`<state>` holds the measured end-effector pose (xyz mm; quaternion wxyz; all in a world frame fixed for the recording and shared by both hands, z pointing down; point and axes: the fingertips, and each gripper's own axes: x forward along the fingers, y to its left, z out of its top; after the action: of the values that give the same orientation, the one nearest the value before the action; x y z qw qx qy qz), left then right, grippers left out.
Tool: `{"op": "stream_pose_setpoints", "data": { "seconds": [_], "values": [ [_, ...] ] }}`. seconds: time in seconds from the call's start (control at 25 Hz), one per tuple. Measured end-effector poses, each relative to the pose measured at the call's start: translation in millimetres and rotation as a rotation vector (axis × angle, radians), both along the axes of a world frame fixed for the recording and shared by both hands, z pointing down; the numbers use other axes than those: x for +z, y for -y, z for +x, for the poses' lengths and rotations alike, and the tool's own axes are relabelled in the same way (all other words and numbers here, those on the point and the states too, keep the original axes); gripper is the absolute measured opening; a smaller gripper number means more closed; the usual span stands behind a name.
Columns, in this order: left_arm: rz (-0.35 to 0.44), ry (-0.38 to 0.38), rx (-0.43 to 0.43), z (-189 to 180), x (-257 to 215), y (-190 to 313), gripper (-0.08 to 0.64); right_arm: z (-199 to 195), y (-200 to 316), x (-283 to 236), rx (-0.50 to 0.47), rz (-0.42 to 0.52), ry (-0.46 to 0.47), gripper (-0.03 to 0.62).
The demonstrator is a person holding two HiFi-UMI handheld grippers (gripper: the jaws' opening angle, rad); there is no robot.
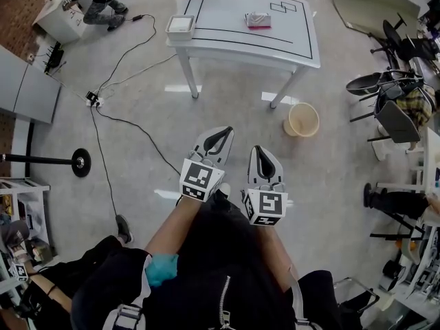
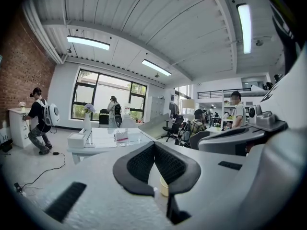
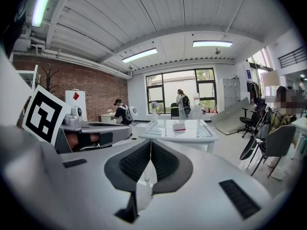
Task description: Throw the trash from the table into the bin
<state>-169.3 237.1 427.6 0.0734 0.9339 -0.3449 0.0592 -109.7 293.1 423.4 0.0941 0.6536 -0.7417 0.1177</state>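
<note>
The left gripper [image 2: 154, 146] has its jaws clenched on nothing, and the right gripper [image 3: 150, 146] is the same, tips pressed together and empty. The person holds them side by side in front of the body, well short of the counter [image 1: 227, 43]. The step in hand looks like the approach, since nothing has been picked up yet.

The trash [image 1: 258, 20], a pink-and-white packet, lies toward the counter's far right part. A white box [image 1: 180, 26] sits at the counter's near left corner. The bin [image 1: 303, 119] stands on the floor just beside the counter's near right leg.

The next move probably calls for walking up to the counter, parting one pair of jaws and reaching over the near edge. The floor before the counter is open. A cable [image 1: 120, 119] trails off to the counter's left, and chairs [image 1: 392, 108] crowd well to its right.
</note>
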Motion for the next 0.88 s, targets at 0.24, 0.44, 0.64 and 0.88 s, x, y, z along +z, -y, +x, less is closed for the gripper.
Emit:
{"op": "stream_pose_setpoints", "data": {
  "seconds": [0.24, 0.44, 0.64, 0.88],
  "values": [
    [0.019, 0.01, 0.012, 8, -6, 16, 0.008, 6, 14, -2, 0.004, 0.004, 0.0, 0.011],
    [0.022, 0.009, 0.029, 14, -6, 34, 0.008, 9, 33, 1, 0.008, -0.002, 0.007, 0.011],
    [0.012, 0.008, 0.039, 20, -5, 62, 0.008, 12, 60, 4, 0.01, -0.016, 0.007, 0.011],
    [-0.001, 0.009, 0.046, 27, -1, 105, 0.008, 14, 103, 6, 0.007, -0.026, 0.009, 0.011]
  ]
}}
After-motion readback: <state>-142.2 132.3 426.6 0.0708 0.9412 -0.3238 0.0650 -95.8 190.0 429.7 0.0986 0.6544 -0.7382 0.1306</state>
